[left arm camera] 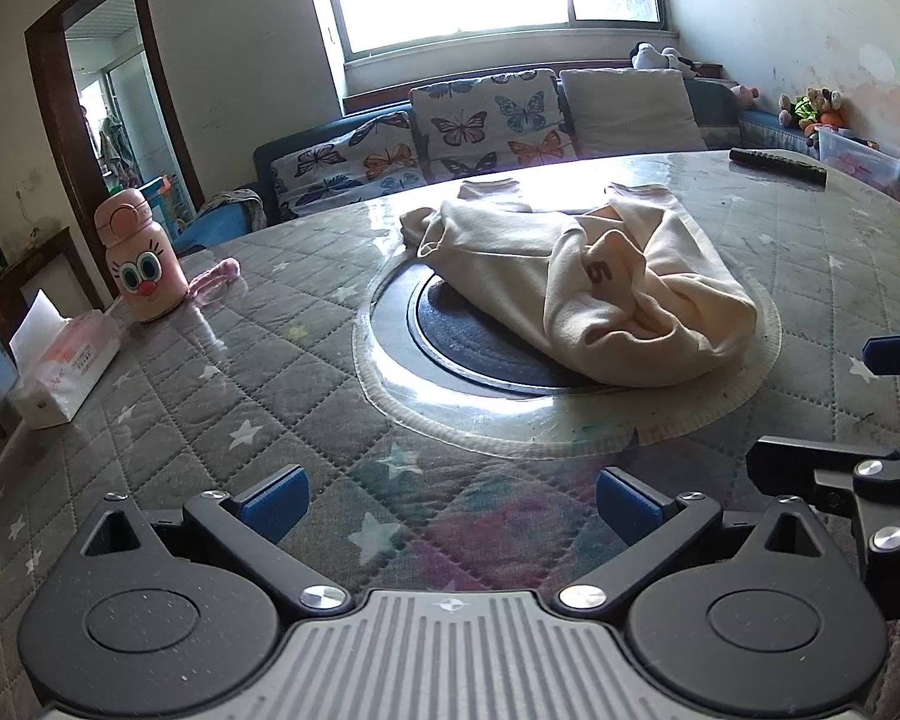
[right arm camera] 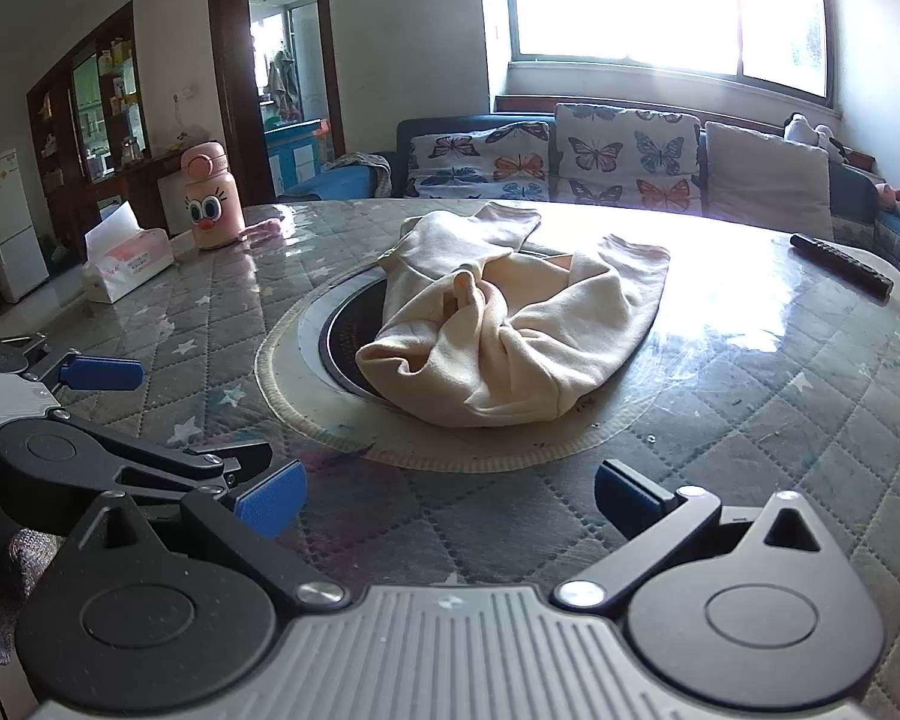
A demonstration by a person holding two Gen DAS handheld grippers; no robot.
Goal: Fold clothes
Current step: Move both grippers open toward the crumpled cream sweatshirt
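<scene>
Cream garment (left arm camera: 582, 288) lies crumpled in a heap ahead of both grippers, draped over the dark round inset (left arm camera: 450, 330) at the middle of the worktop (left arm camera: 258, 360), with two cuffed ends pointing away toward the sofa (left arm camera: 480, 120). The left gripper (left arm camera: 450, 504) hangs low over the quilted cover short of the heap, released and holding nothing. The right gripper (right arm camera: 447, 501) sits just beside it in the same state, jaws wide apart and bare, the pile straight ahead and slightly right of its centre line.

Nothing is folded yet, so the step in hand looks like reaching in to spread the cloth flat. To do that well, each gripper should go for a separate edge rather than the knotted bulge in the middle: the left for the nearer-left hem, the right for the rounded near-right fold. Which layer is the outer one is hard to tell from the twisted middle, so pinching a single thickness at a cuffed end may be safer. Pull outward and low, dragging across the glossy cover, well clear of the pink bottle (left arm camera: 141, 258) far off to the left.
</scene>
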